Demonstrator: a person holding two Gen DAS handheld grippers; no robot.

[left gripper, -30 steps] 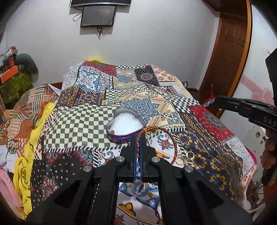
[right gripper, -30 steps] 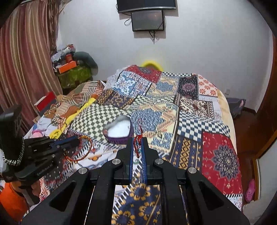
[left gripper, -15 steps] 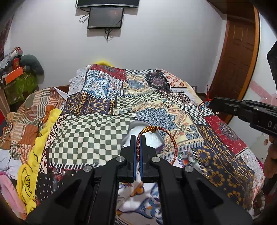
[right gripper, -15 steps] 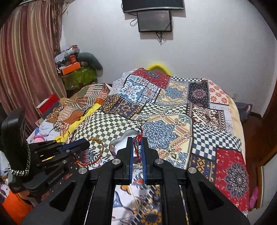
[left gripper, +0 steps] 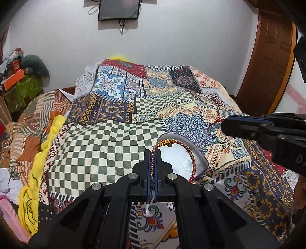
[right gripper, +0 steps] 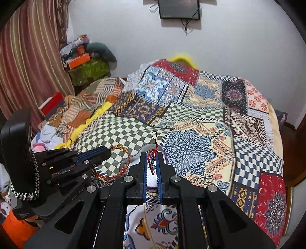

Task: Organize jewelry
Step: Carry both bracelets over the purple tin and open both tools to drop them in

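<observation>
My left gripper [left gripper: 153, 153] is shut on a red and gold braided bracelet [left gripper: 191, 159], which hangs over a heart-shaped purple box [left gripper: 183, 160] with a pale lining on the bed. My right gripper [right gripper: 151, 155] holds a small red cord charm with blue beads [right gripper: 152, 162] between its pads, with the jaws slightly parted, just above the same box [right gripper: 153, 183]. The right gripper also shows in the left wrist view [left gripper: 227, 124], level with the box's far right edge. The left gripper [right gripper: 107, 152] and bracelet [right gripper: 116, 164] show in the right wrist view.
A patchwork quilt [left gripper: 114, 145] covers the bed. Yellow cloth [left gripper: 34, 172] and piled clothes lie along its left side. A wooden door [left gripper: 267, 67] stands at the right, a screen [left gripper: 118, 9] hangs on the far wall, and boxes [right gripper: 84, 65] are stacked by a striped curtain [right gripper: 28, 57].
Both grippers have moved forward and down over the heart-shaped box with their jewelry. The right gripper's jaws have parted a little around the charm.
</observation>
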